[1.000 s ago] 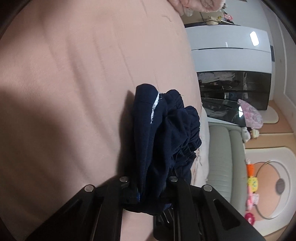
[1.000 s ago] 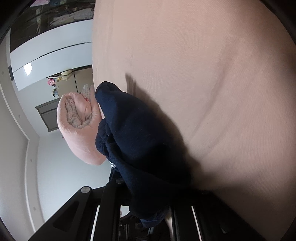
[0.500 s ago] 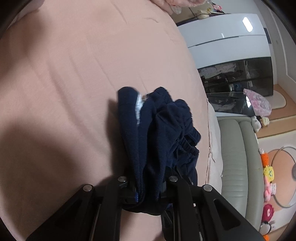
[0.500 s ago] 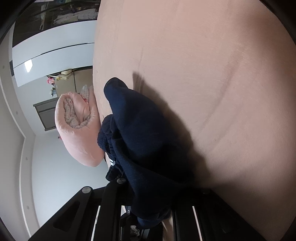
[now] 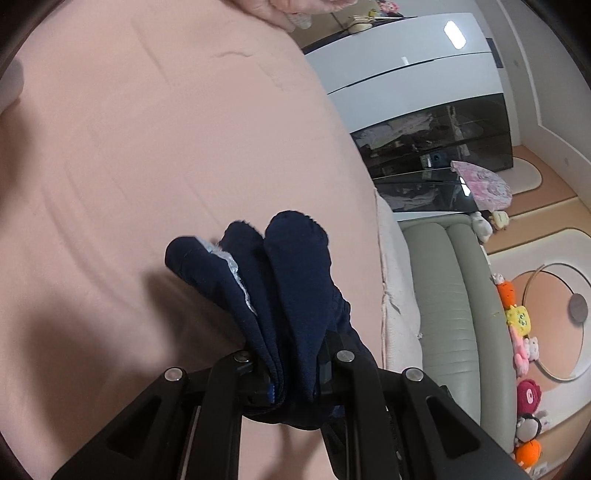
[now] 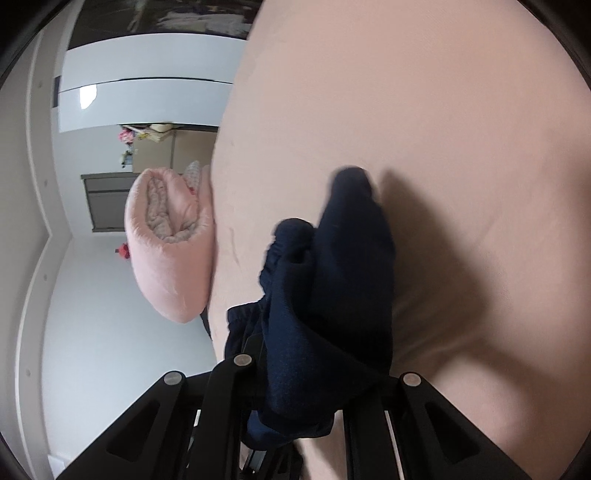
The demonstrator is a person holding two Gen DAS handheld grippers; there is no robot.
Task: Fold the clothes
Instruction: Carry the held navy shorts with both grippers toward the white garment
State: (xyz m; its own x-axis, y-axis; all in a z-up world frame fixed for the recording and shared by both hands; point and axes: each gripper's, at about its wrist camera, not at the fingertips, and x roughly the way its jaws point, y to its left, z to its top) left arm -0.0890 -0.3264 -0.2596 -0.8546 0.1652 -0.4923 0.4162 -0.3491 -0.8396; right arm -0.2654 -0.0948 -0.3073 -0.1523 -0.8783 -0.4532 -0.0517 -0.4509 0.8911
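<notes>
My left tool is clamped tight on a bunch of the navy garment. The cloth stands up out of the jaws in three rounded folds, with a pale silvery strip running along the edge of one of them. It hangs over the pink bed, and its shadow falls on the sheet to the left and below; I cannot tell whether any part of the cloth touches the bed. At the top edge of the left view a hand rests on the bed. Off the bed's right side lie a grey-green sofa, a row of soft toys on the floor and a dark glass cabinet under white cupboards.

My right tool is likewise pinched shut on the garment. Here the navy cloth rises from the jaws in two humps, the taller one on the right, and drapes down over the right finger so that most of that finger is hidden. The cloth sits over the bed, and a broad dark shadow spreads on the sheet to its right. At the bed's left edge a rolled pink blanket lies against the mattress, with white walls and a cupboard behind it. The garment's tip is a little blurred in this view.
</notes>
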